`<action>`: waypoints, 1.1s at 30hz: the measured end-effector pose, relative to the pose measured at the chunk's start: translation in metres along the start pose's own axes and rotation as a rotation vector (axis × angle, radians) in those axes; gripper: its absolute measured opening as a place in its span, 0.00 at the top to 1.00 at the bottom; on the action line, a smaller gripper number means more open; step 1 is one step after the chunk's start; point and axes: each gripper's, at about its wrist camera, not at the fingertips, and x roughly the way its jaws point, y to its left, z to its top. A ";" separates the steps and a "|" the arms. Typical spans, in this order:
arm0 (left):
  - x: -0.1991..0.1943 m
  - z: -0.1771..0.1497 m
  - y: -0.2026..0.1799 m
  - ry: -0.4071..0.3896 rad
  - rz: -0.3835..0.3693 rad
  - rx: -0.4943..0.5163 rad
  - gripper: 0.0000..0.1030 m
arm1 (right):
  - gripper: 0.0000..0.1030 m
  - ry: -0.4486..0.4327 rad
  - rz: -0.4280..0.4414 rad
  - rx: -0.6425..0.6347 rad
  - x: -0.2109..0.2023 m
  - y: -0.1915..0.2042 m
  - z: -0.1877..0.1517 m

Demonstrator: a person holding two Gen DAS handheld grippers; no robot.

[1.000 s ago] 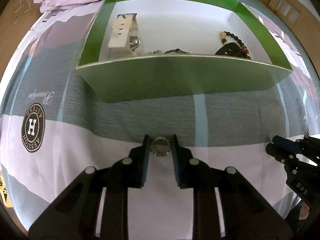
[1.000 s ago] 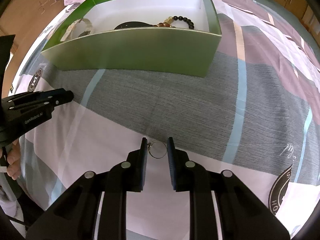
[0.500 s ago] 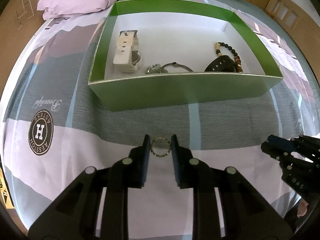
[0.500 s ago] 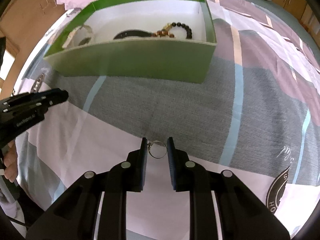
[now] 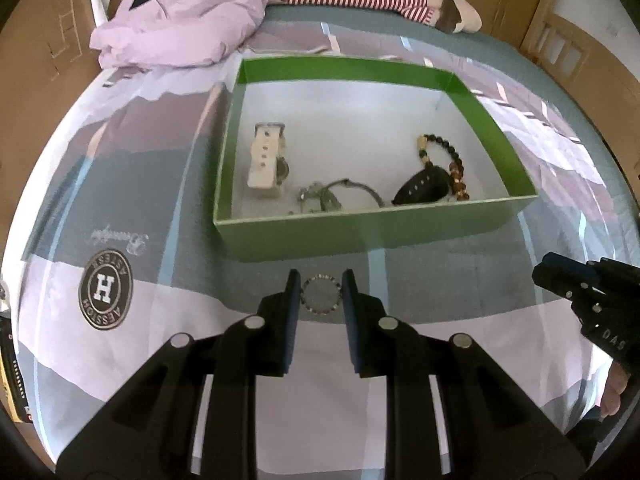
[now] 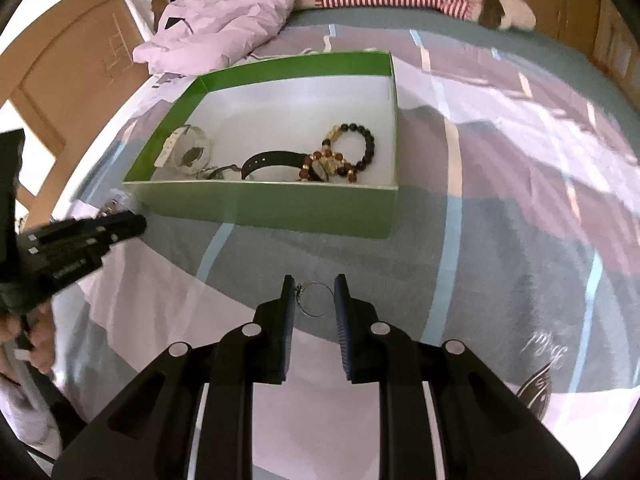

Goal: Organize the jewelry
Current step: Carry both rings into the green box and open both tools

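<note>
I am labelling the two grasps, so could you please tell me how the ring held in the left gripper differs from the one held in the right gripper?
The beaded ring in the left gripper has a thick, studded band; the wire ring in the right gripper is a thin plain hoop. The wire ring carries a small clasp at its left side, the beaded ring none. Both are round, pinched across their width and held in front of the green box.
</note>
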 end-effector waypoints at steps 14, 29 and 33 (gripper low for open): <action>-0.025 0.008 0.002 -0.122 0.023 0.003 0.80 | 0.81 -0.162 -0.029 -0.091 -0.015 0.024 0.009; -0.029 0.030 0.007 -0.172 0.022 -0.027 0.80 | 0.81 -0.344 -0.038 -0.074 -0.028 0.037 0.040; -0.030 0.048 0.008 -0.199 0.031 -0.028 0.80 | 0.81 -0.342 -0.036 -0.072 -0.021 0.037 0.049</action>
